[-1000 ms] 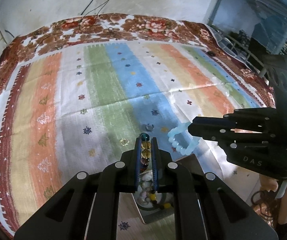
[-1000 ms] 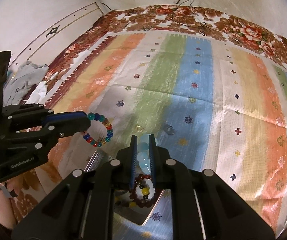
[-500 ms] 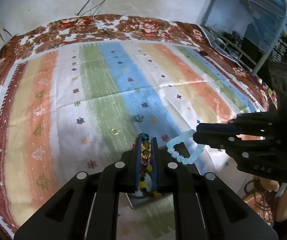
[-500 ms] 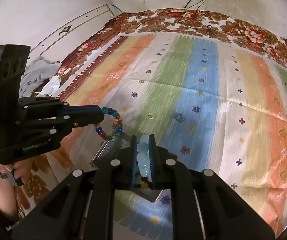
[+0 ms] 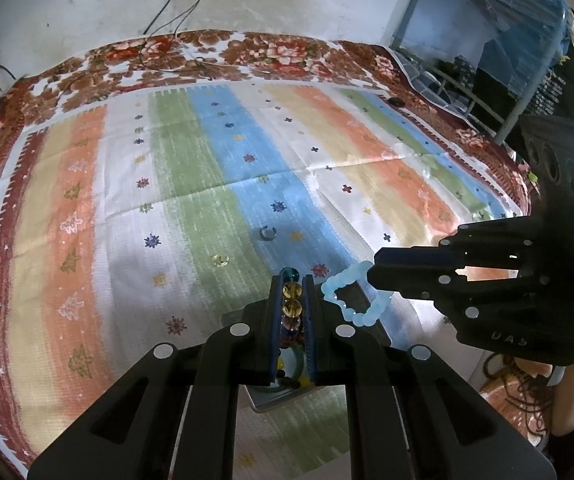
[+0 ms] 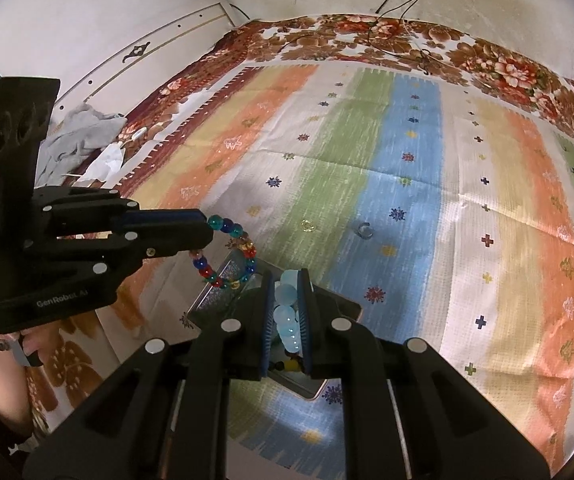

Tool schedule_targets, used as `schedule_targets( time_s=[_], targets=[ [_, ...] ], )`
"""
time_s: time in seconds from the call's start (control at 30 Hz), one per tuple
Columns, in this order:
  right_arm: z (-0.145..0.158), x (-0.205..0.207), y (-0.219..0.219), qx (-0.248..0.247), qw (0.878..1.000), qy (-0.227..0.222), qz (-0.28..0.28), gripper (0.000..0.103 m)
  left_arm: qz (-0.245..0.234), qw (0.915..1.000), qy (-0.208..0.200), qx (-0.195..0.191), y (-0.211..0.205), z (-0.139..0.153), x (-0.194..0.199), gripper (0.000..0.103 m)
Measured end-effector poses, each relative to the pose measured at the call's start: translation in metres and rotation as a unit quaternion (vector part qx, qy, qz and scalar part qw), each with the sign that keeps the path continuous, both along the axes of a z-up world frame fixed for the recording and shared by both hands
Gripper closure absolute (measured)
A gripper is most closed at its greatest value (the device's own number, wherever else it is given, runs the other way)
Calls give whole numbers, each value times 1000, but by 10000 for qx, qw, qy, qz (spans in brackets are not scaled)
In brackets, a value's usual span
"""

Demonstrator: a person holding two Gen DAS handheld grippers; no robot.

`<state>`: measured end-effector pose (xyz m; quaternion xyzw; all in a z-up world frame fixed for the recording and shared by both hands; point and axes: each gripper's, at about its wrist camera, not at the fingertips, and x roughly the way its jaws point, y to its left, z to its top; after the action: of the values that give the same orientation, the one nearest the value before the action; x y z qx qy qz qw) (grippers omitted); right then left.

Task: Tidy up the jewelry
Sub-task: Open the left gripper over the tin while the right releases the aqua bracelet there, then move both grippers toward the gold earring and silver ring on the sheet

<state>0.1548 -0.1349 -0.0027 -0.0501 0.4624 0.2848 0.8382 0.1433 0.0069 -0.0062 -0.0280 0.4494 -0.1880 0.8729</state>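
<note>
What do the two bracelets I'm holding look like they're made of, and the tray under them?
Pale blue bracelet: frosted, translucent beads, probably glass or stone; matte, milky glow.
Multicoloured bracelet: clear, glossy beads in blue, red, amber, likely glass or acrylic; sharp highlights.
Tray: seems metal, with a thin pale rim, though mostly hidden.

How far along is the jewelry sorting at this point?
Partly done: the tray already holds a beaded piece. In hand: the left gripper is shut on the multicolored bracelet, and the right gripper on the pale blue bracelet, both above the tray. Left: two small rings, gold and clear, lie loose on the cloth.
</note>
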Motion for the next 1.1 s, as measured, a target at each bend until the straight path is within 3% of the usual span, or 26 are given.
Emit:
schedule_targets(
  time_s=[0.23,0.3,0.37,1.1],
  targets=[
    [-4,-1,1,-85,9999,13,63,89,-15,10000,45,-8,1,-2,1,93],
    [-5,-1,1,-145,9999,-16,25,83,12,10000,48,-17,1,-3,1,85],
    [-6,2,0,-161,9999,-31,-25,77,59,10000,66,-5,3,-4,2,85],
    [-20,34,-10,-219,9986,214,-431,60,349,9978,537,148,21,-25,38,79]
  ],
)
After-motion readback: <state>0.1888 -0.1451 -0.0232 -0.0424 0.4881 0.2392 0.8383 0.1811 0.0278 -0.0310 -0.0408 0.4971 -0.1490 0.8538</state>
